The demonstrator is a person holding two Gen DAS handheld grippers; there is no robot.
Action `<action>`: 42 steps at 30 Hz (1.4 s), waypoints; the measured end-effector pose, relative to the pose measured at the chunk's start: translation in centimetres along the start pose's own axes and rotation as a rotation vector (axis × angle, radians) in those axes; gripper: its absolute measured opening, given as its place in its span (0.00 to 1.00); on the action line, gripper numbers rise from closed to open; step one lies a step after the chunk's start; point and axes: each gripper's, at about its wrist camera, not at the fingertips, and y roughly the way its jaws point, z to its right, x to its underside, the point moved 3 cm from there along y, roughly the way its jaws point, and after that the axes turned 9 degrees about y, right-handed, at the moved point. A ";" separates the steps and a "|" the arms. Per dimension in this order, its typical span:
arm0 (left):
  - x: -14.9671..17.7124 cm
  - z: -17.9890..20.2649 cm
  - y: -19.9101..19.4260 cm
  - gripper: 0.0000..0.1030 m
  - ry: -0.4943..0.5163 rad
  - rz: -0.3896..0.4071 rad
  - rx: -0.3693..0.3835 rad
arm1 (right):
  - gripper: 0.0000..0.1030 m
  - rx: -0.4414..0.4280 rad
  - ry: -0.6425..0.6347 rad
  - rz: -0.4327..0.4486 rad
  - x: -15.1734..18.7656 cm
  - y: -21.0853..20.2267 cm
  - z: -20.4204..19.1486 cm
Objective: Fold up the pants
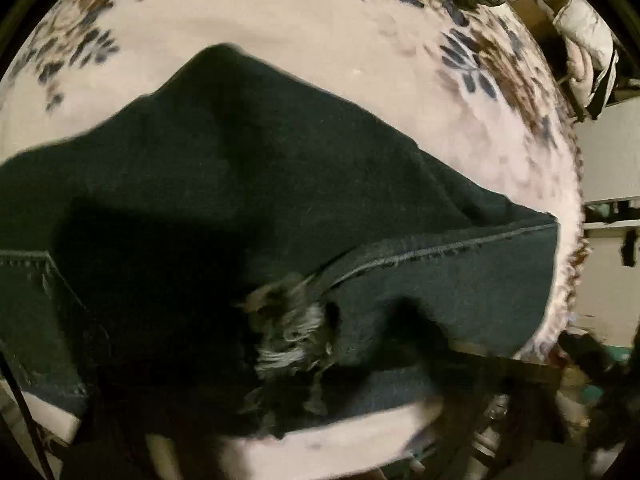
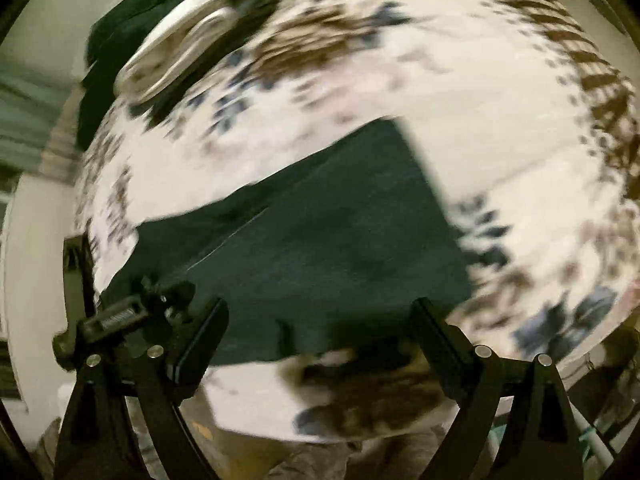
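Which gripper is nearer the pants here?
Left. Its camera sits right on the dark pants, fingers lost in blur. The right gripper hangs open just off the pants' near edge.

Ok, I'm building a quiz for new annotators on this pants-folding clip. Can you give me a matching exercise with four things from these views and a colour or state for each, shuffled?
Things:
1. pants
2. bed cover
3. right tongs
4. frayed patch on the pants

Colour or state:
A. white with blue and brown flowers
B. pale loose threads
C. plain dark cloth, spread on the cover
D. spread wide open

Pairs: 1-C, 2-A, 3-D, 4-B
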 end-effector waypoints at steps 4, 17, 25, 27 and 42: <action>-0.6 1.1 -3.2 0.09 0.055 0.130 -0.038 | 0.91 0.016 -0.004 0.012 -2.6 0.5 0.8; 3.1 -5.5 -7.2 0.93 -0.238 0.162 0.018 | 0.91 0.097 -0.130 -0.049 -2.8 3.2 -5.1; 11.4 -13.3 -9.8 0.93 -0.519 0.211 -0.100 | 0.71 -0.055 -0.254 -0.196 3.8 6.8 -14.3; 13.1 -15.0 -10.2 0.93 -0.590 0.226 -0.114 | 0.70 -0.059 -0.350 -0.246 6.4 9.1 -17.6; 19.3 -26.8 -8.6 0.91 -1.137 0.514 0.256 | 0.15 0.072 -0.598 -0.329 14.1 14.1 -24.7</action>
